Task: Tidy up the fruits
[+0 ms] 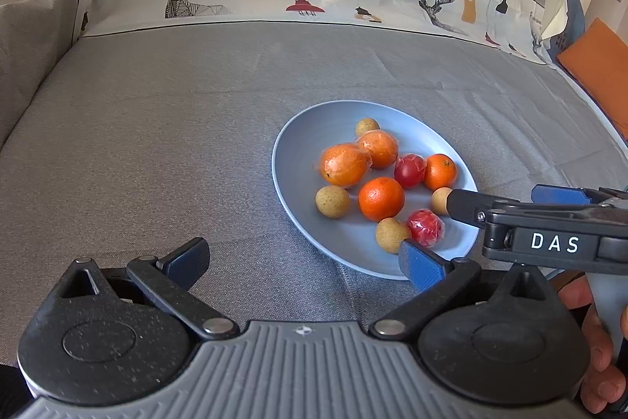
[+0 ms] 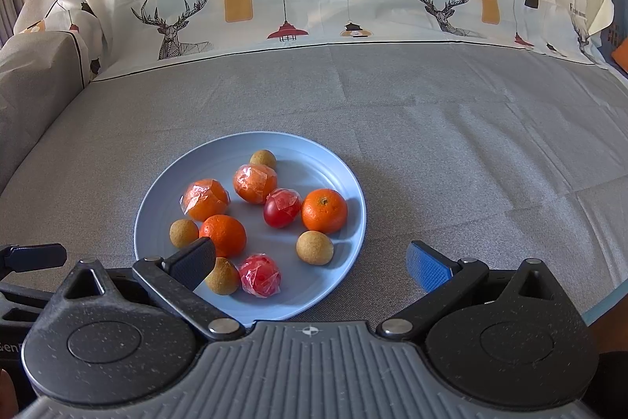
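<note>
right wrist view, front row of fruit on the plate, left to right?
Round tan longan partly behind the black finger pad → plastic-wrapped red tomato → round tan longan near the blue plate's right rim.

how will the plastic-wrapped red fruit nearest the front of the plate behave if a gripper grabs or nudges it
The round red fruit in crinkled clear wrap will probably roll if nudged, since it rests loose on the smooth, shallow blue plate. The glossy film may slip between the pads. It looks small and probably light, perhaps soft, so a gentle squeeze seems wise.
</note>
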Demonstrator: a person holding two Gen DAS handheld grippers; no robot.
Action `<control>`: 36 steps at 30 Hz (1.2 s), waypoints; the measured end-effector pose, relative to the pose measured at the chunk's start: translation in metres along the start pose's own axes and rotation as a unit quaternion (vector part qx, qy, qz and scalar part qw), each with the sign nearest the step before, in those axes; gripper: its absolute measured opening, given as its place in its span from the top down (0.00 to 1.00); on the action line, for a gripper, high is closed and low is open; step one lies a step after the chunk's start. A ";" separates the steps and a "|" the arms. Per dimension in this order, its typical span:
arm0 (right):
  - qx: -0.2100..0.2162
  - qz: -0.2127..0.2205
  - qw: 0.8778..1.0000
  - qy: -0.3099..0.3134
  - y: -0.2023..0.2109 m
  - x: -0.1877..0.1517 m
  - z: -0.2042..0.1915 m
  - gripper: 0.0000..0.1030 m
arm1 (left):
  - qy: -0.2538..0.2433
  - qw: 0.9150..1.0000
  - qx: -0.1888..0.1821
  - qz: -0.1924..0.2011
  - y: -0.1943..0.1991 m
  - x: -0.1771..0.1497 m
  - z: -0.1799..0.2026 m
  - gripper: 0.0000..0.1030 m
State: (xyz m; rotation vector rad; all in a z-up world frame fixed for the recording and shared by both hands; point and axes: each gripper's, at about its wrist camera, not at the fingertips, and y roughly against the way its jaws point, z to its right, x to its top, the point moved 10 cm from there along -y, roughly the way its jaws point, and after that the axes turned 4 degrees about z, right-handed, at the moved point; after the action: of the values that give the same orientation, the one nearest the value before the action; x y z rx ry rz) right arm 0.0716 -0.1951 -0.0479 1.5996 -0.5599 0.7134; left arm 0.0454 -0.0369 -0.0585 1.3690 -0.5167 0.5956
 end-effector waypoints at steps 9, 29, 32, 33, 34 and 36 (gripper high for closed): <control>0.000 0.000 1.000 0.000 0.000 0.000 0.000 0.01 | -0.003 1.000 -0.003 0.000 0.001 0.000 0.002 0.01; 0.002 0.003 1.000 -0.005 -0.001 0.004 -0.001 0.01 | -0.002 1.000 -0.014 -0.002 -0.001 0.001 0.001 0.01; 0.003 0.003 1.000 -0.008 -0.002 0.005 -0.001 0.01 | -0.002 1.000 -0.016 -0.004 -0.003 0.001 0.002 0.01; 0.003 0.003 1.000 -0.008 -0.002 0.005 -0.001 0.01 | -0.001 1.000 -0.016 -0.005 -0.004 0.001 0.002 0.00; 0.003 0.002 1.000 -0.009 -0.003 0.005 -0.001 0.01 | 0.000 1.000 -0.017 -0.007 -0.005 0.000 0.001 0.01; 0.003 0.000 1.000 -0.011 -0.004 0.005 0.000 0.01 | 0.002 1.000 -0.018 -0.011 -0.007 0.000 0.001 0.01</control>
State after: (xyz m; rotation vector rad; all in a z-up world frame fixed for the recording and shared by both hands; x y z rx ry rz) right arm 0.0779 -0.1939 -0.0467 1.6156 -0.5740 0.6975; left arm 0.0499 -0.0386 -0.0639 1.3363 -0.5061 0.5692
